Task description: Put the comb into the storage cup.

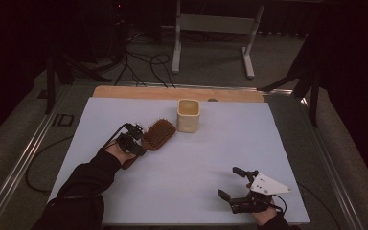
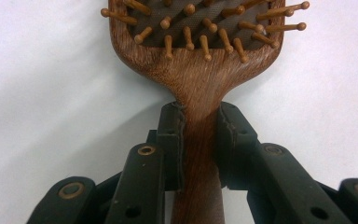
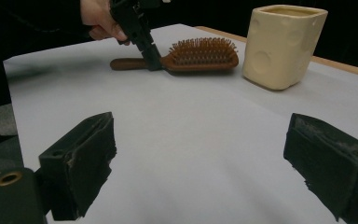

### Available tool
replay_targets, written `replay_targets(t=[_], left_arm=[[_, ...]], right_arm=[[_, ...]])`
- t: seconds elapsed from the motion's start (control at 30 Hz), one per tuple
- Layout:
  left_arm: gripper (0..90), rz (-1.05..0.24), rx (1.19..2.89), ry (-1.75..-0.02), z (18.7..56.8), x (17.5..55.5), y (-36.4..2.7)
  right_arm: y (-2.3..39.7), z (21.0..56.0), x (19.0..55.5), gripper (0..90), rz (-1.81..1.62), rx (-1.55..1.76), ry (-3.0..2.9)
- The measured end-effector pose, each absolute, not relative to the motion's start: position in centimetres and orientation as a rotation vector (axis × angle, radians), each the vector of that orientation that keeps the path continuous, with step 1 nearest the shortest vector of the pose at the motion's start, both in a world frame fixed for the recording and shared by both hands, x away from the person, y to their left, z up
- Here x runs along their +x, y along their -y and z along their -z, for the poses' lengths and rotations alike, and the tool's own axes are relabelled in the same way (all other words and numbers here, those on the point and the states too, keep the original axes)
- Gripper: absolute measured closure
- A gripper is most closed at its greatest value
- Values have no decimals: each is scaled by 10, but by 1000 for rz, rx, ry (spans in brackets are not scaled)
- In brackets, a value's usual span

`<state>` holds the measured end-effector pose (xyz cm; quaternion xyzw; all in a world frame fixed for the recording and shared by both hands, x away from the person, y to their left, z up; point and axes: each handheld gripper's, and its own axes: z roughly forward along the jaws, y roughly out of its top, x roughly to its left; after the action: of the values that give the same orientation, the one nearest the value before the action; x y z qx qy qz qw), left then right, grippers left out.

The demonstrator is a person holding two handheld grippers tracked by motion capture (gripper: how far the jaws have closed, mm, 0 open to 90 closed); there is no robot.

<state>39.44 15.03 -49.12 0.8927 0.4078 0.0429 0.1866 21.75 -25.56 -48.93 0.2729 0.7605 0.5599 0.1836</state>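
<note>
1. The left gripper (image 2: 199,126) is clamped on the neck of the wooden hairbrush (image 2: 198,70), and the left gripper view puts it beyond doubt: both black pads press flat against the handle, one on each side, right where it widens into the head.
2. The hairbrush lies flat on the white table cover (image 1: 196,167), bristles up, in the left half of the sheet. From the high view its head points up and to the right, toward the cream cup (image 1: 189,115).
3. That cup stands upright just beside the brush head, near the far edge of the sheet. Whether the two touch, I cannot tell.
4. In the right gripper view the left gripper comes down on the brush from above, with the person's hand (image 3: 100,21) behind it and the handle end sticking out past the jaws.
5. The right gripper (image 1: 232,181) sits well apart at the near right corner of the sheet, jaws spread wide with nothing between them, only bare sheet.
</note>
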Motion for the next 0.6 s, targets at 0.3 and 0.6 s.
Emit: replay_targets(t=[0.3,0.6], left_arm=[[741,-171,2425,-1104,472,384,-156],[741,-211,2355,-1049,462,371,-159]], right_arm=[[256,489,217,86,-1578,771,-2145],[256,490,218,87,-1582,770,-2143]])
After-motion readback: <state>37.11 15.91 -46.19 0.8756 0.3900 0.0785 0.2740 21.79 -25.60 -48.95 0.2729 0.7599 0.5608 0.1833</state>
